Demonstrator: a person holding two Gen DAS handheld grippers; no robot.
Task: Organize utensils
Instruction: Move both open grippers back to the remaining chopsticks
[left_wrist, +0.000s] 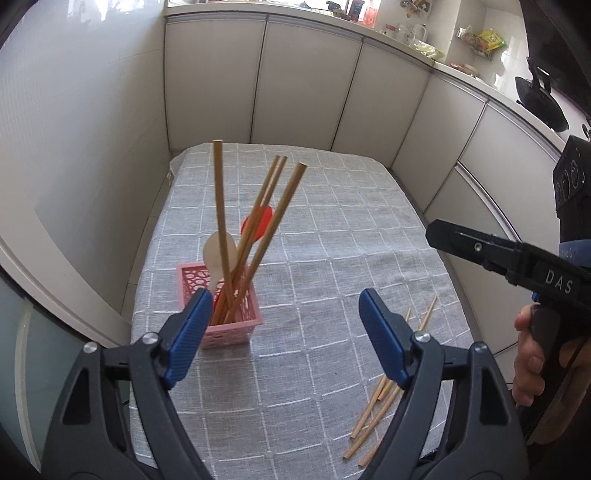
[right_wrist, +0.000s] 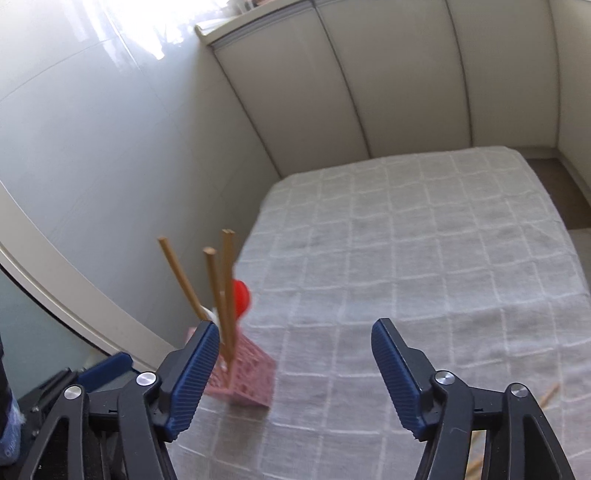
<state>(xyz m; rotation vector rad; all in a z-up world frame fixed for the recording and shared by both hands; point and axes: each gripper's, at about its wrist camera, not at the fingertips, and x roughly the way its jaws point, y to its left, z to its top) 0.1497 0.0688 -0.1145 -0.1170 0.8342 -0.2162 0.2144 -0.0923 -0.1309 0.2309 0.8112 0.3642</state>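
Note:
A pink basket (left_wrist: 236, 325) stands on the grey checked tablecloth (left_wrist: 332, 258) at its left side. It holds several upright wooden chopsticks (left_wrist: 221, 206), a white spoon (left_wrist: 216, 254) and a red spoon (left_wrist: 258, 221). Several loose chopsticks (left_wrist: 384, 391) lie on the cloth at the near right. My left gripper (left_wrist: 284, 302) is open and empty, above the cloth just right of the basket. My right gripper (right_wrist: 295, 332) is open and empty; the basket (right_wrist: 247, 380) shows beside its left finger. Its body (left_wrist: 517, 258) shows at the right of the left wrist view.
White cabinet doors (left_wrist: 303, 81) line the wall behind the table, with a cluttered counter (left_wrist: 417, 37) above. A black wok (left_wrist: 543, 103) sits at the far right. A pale wall (right_wrist: 92, 147) runs along the table's left side.

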